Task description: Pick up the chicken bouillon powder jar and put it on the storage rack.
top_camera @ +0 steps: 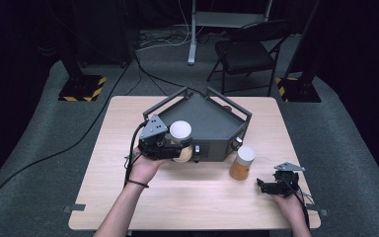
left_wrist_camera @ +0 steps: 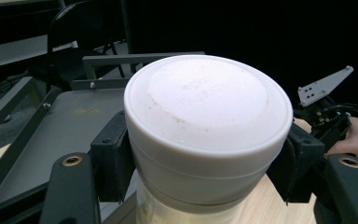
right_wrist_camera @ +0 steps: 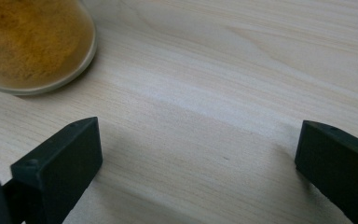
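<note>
My left gripper [top_camera: 180, 148] is shut on a white-lidded jar [top_camera: 181, 134] with a pale filling, held just in front of the grey tray [top_camera: 212, 116]. In the left gripper view both pads press the jar [left_wrist_camera: 207, 112] below its lid, and the tray [left_wrist_camera: 70, 121] lies behind it. A second jar [top_camera: 242, 163] with orange powder and a white lid stands on the table right of the tray's front. My right gripper [top_camera: 269, 186] rests low at the table's right front, open with bare wood between its jaws. The orange jar's base [right_wrist_camera: 32, 42] shows in the right gripper view's top left.
The wooden table [top_camera: 187, 197] has free room along its front and left. A black folding chair [top_camera: 249, 49] and a desk leg [top_camera: 192, 34] stand behind the table. Yellow-black striped stand bases [top_camera: 81, 89] sit on the floor at both far corners.
</note>
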Action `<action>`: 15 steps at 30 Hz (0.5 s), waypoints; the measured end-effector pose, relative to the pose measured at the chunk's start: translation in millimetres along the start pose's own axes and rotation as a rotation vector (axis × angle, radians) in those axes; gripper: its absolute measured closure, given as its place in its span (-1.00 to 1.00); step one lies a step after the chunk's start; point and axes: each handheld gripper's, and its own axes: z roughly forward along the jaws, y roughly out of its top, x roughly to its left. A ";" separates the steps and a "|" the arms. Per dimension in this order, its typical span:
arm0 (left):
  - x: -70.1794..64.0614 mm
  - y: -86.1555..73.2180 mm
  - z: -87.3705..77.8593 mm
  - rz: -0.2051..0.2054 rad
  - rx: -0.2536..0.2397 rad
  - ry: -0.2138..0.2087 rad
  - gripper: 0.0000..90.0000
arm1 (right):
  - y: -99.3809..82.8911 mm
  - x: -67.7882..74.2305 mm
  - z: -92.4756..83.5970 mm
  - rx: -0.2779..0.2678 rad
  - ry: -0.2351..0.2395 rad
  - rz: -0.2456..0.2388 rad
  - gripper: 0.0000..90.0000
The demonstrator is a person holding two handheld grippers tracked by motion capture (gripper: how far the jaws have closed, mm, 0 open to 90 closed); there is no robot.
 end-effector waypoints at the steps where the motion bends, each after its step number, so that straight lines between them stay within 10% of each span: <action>1: 1.1 1.8 0.4 0.000 0.000 0.005 -0.25 | 0.0 -0.1 0.0 0.000 0.000 -0.001 -1.00; 15: 15.2 15.1 9.4 -0.014 -0.007 0.056 -0.25 | 0.1 -0.1 0.0 0.000 0.000 0.000 -1.00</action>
